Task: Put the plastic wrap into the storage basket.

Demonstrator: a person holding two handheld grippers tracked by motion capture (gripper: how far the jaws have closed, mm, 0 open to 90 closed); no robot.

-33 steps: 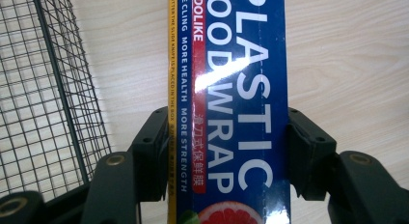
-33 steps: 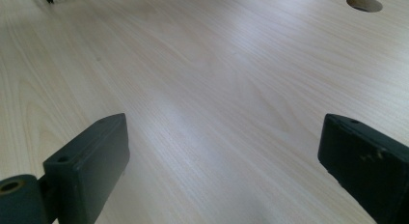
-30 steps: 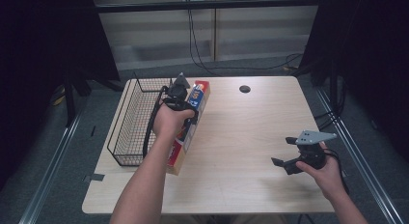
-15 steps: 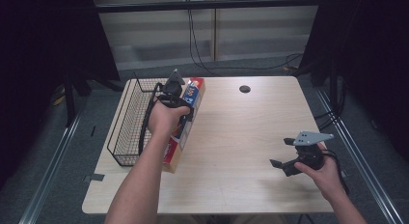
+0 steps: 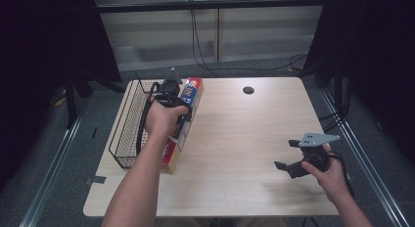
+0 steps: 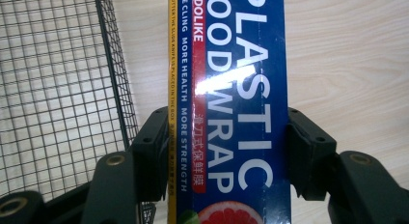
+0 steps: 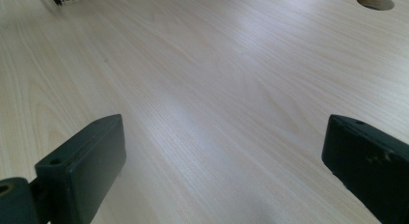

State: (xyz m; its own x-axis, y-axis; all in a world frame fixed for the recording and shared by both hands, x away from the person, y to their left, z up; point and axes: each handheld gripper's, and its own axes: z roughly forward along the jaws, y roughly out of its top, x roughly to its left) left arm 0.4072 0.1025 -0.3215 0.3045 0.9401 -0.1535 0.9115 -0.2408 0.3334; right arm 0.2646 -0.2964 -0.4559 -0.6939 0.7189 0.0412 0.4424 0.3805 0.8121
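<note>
The left gripper [image 6: 219, 151] clamps the wrap box [image 6: 231, 89] just right of the basket [image 5: 128, 124], the right gripper [image 7: 222, 175] gapes empty well right of it; held off-centre, the long box may tip or catch the basket's rim.

Dim surroundings, evenly lit table [image 5: 235, 139] (glare streaks the box [image 6: 236, 89]).

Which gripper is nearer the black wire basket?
Left. The left gripper grips the blue plastic wrap box beside the black wire basket; the right gripper hovers far across the table.
</note>
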